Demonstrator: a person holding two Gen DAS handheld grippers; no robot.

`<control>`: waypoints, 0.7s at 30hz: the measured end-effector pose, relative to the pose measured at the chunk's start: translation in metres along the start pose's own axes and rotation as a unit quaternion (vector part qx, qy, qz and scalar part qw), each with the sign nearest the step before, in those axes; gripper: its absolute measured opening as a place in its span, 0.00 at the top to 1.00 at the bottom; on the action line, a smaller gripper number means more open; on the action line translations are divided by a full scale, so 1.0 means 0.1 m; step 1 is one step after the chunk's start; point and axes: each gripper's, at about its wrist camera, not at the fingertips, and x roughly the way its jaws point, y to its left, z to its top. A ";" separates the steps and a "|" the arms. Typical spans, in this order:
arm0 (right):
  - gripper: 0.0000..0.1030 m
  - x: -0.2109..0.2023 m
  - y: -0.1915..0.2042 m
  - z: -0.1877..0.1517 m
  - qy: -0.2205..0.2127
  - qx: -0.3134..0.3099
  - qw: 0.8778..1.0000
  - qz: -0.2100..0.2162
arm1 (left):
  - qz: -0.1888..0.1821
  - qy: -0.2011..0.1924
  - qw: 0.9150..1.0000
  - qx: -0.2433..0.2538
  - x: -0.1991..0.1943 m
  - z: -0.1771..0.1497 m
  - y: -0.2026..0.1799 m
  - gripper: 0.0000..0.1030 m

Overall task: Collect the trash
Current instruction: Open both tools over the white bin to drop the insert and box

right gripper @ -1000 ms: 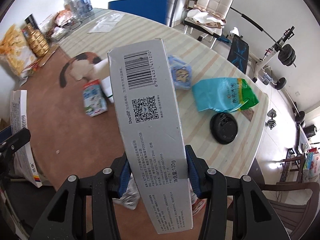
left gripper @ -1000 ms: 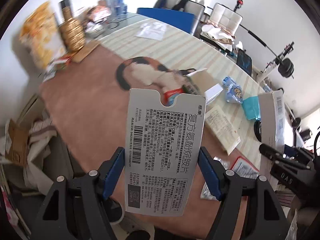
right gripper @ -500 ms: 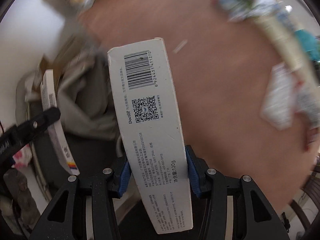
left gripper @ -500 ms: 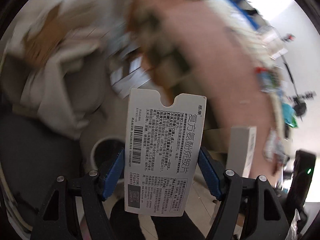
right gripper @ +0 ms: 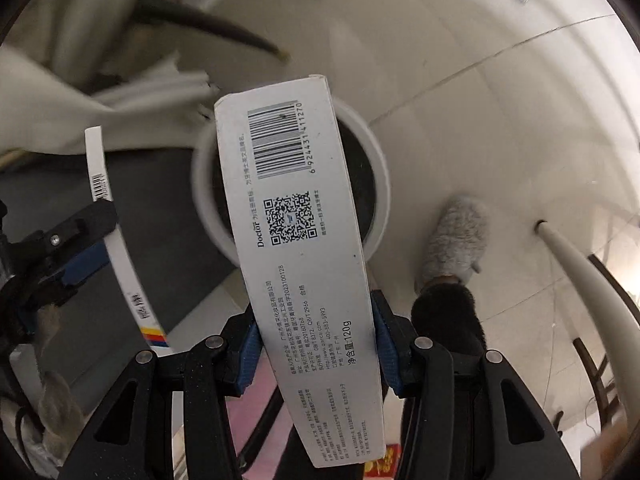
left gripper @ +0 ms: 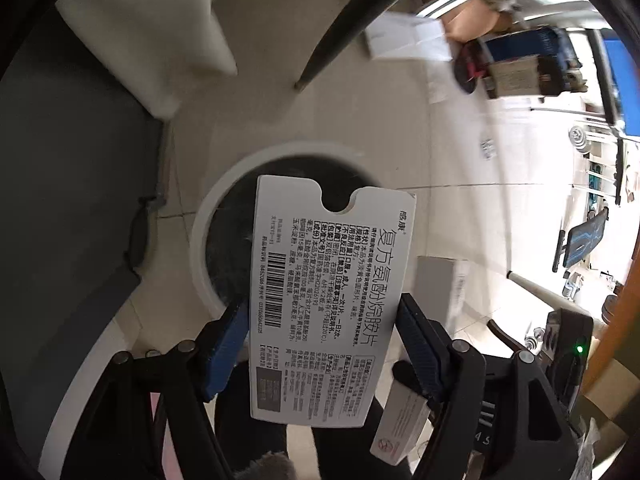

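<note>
Left wrist view: we see the left gripper [left gripper: 322, 332] clamped on a flat white medicine box [left gripper: 328, 300], blue pads pressing both long edges. The box stands upright, printed face toward the camera, a notch cut in its top edge. Directly behind it sits a round white trash bin [left gripper: 200, 240] with a dark inside, standing on the pale tiled floor [left gripper: 460, 140]. We cannot tell how high the box is above the rim.

Right wrist view: the other gripper enters at the left edge, its box seen edge-on. At centre, the right gripper [right gripper: 316, 340] is clamped on a long white toothpaste box [right gripper: 296, 248], barcode and QR code facing us. The box tilts slightly, its far end overlapping the mouth of the same bin [right gripper: 380, 184]. Right of the bin, on the floor, a grey fuzzy slipper [right gripper: 456, 240] is near.
</note>
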 end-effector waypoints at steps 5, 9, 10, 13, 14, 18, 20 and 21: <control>0.30 0.54 -0.14 0.21 0.032 0.001 0.999 -0.002 | 0.033 -0.016 0.999 0.014 0.43 0.03 0.20 0.05; 0.11 0.47 -0.12 0.22 -0.003 -0.025 0.999 -0.031 | 0.061 -0.013 0.998 0.024 0.39 -0.10 0.28 0.04; 0.07 0.44 -0.12 0.19 -0.015 -0.030 0.998 -0.043 | 0.068 -0.017 0.997 0.026 0.34 -0.15 0.30 0.04; 0.05 0.30 -0.01 0.16 -0.051 -0.050 0.992 -0.102 | 0.099 -0.034 0.994 0.036 0.12 -0.29 0.29 0.04; 0.04 0.25 0.04 0.16 -0.064 -0.057 0.989 -0.120 | 0.105 -0.038 0.993 0.038 0.05 -0.33 0.28 0.04; 0.03 0.02 0.21 0.05 -0.094 -0.075 0.979 -0.161 | 0.134 -0.060 0.988 0.036 -0.26 -0.51 0.23 0.04; 0.03 -0.12 0.28 0.02 -0.105 -0.081 0.975 -0.178 | 0.139 -0.066 0.987 0.035 -0.41 -0.60 0.20 0.04; 0.03 -0.16 0.26 -0.03 -0.110 -0.084 0.974 -0.181 | 0.144 -0.071 0.986 0.035 -0.52 -0.65 0.17 0.04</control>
